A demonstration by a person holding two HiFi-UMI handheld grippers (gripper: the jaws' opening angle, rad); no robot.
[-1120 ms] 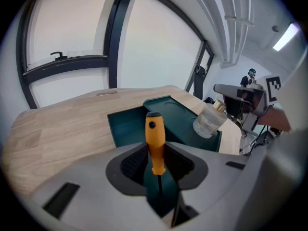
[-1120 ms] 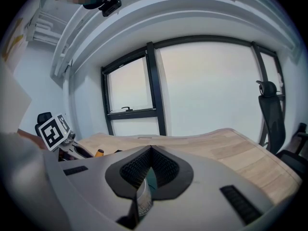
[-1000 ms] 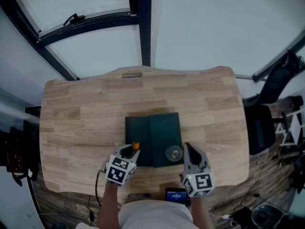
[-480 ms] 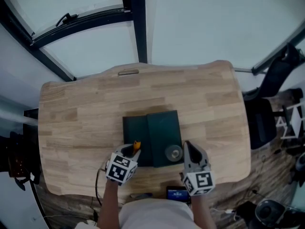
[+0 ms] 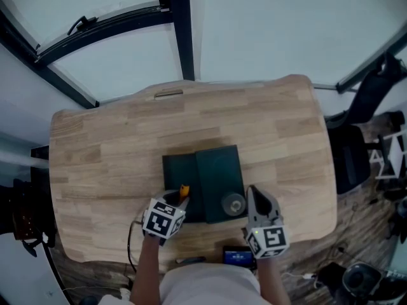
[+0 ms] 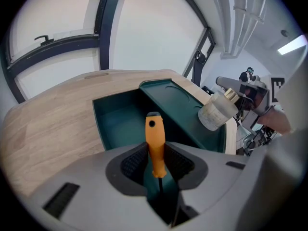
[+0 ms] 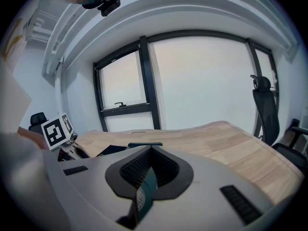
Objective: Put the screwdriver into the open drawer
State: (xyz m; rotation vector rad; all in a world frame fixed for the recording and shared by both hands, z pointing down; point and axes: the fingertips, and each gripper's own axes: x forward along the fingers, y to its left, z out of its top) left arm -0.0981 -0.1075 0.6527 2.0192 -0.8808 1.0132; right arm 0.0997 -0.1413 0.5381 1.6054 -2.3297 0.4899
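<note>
A screwdriver with an orange handle stands between the jaws of my left gripper, which is shut on it, handle pointing forward. Just ahead lies the open drawer of a dark green box, its inside bare. In the head view the screwdriver hangs at the drawer's near edge, held by the left gripper. My right gripper is shut with nothing held, near the table's front edge, right of the box. In the right gripper view its jaws point across the table.
A small clear jar with a metal lid stands on the box's near right corner, close to the right gripper. The wooden table stretches left, right and behind the box. An office chair stands beyond the table's right edge.
Both grippers and the screwdriver stay about where they were; only the head view has shifted slightly.
</note>
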